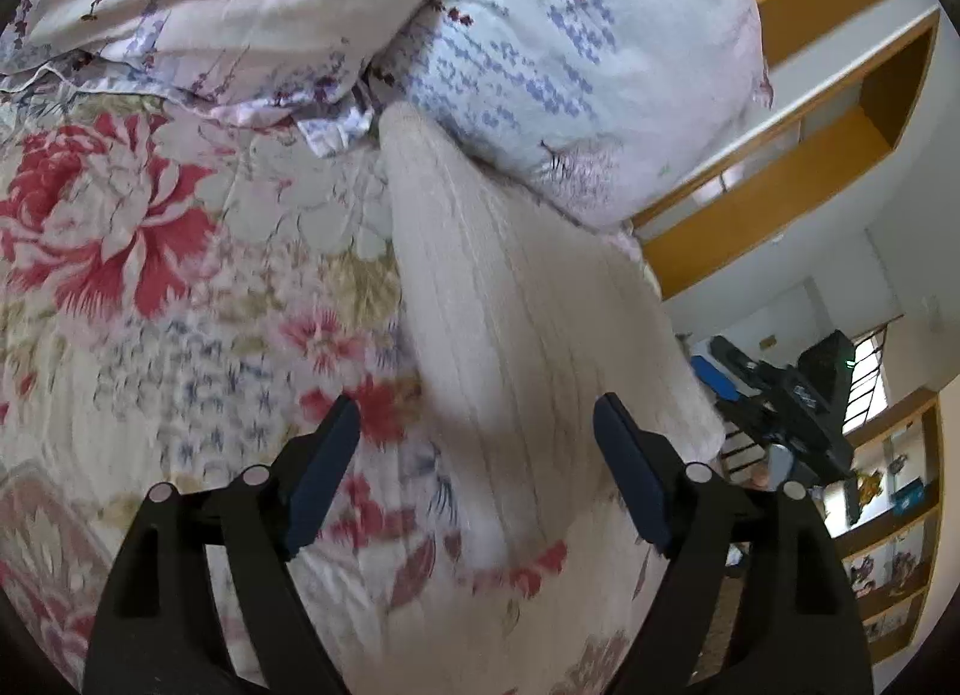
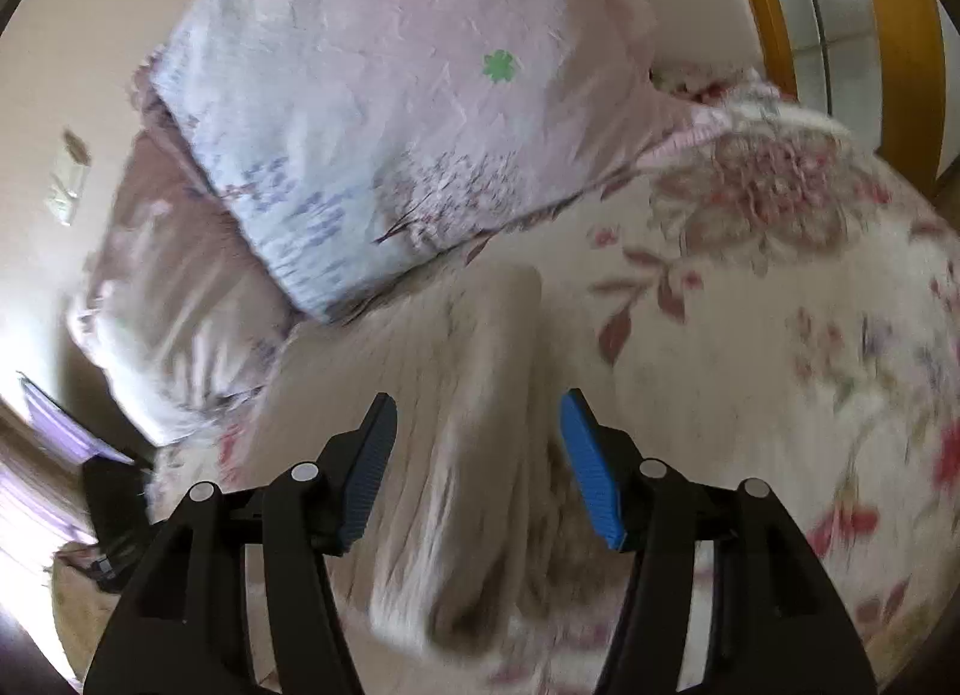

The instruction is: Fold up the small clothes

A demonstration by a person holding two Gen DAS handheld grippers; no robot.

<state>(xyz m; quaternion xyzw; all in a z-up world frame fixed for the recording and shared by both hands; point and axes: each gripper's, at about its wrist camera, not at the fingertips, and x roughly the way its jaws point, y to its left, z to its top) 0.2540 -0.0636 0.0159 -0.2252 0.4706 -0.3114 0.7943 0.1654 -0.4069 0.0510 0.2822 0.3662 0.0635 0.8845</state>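
Note:
A cream ribbed knit garment (image 1: 516,323) lies on the floral bedspread (image 1: 150,287), stretching from the pillows toward the bed's edge. My left gripper (image 1: 477,413) is open above its near end, holding nothing. In the right wrist view the same garment (image 2: 480,395) lies blurred, partly folded, below the pillow. My right gripper (image 2: 477,404) is open over it and empty. The right gripper (image 1: 780,395) also shows in the left wrist view, beyond the garment's right edge.
Two patterned pillows (image 1: 570,53) (image 1: 210,5) lie at the head of the bed, the blue-and-pink one (image 2: 384,107) touching the garment's far end. Wooden shelves (image 1: 840,113) stand to the right past the bed's edge. The bedspread (image 2: 780,305) extends right.

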